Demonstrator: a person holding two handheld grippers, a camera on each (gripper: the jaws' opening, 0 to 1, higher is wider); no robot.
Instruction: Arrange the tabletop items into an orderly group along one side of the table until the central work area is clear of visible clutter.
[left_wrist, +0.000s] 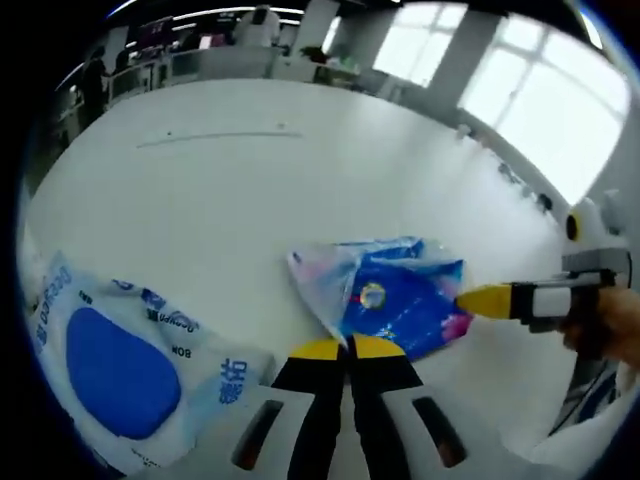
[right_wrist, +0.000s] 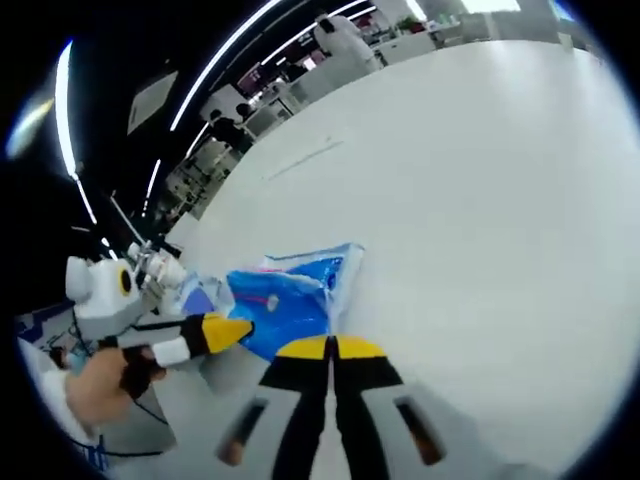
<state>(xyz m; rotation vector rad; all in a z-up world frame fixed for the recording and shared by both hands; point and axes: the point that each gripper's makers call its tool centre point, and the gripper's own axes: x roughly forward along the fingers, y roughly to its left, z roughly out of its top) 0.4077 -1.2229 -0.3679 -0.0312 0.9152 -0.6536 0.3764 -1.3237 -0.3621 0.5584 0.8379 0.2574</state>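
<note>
In the left gripper view, you are holding the left gripper (left_wrist: 348, 347) at lower centre, its yellow-tipped jaws pressed together with no gap showing. The tips are meeting the near edge of the blue pouch (left_wrist: 395, 295), which is lying just right of centre on the white table (left_wrist: 250, 190). Whether the jaws are pinching the film or only touching it, you cannot tell. The pouch is carrying a small round emblem and pink patches; its print is too small to read.

The right gripper (left_wrist: 470, 300) is entering from the right edge of this view, its yellow tip touching the pouch's right corner, with your hand (left_wrist: 605, 330) behind it.

At lower left, a white wipes pack (left_wrist: 120, 365) with a blue oval panel is lying flat, well apart from the pouch. You are seeing blue lettering along its edges, including "BON" and some Chinese characters; the rest is too distorted to read.

In the right gripper view, the right gripper (right_wrist: 332, 347) is sitting at bottom centre with its jaws closed together, tips at the pouch (right_wrist: 290, 300) edge; grip on the film cannot be confirmed. The left gripper (right_wrist: 240, 330) is coming in from the left, its tip on the pouch, held by your hand (right_wrist: 105, 385).

Beyond the table, windows (left_wrist: 540, 90) are lighting the upper right, and office desks are standing in the background at upper left.
</note>
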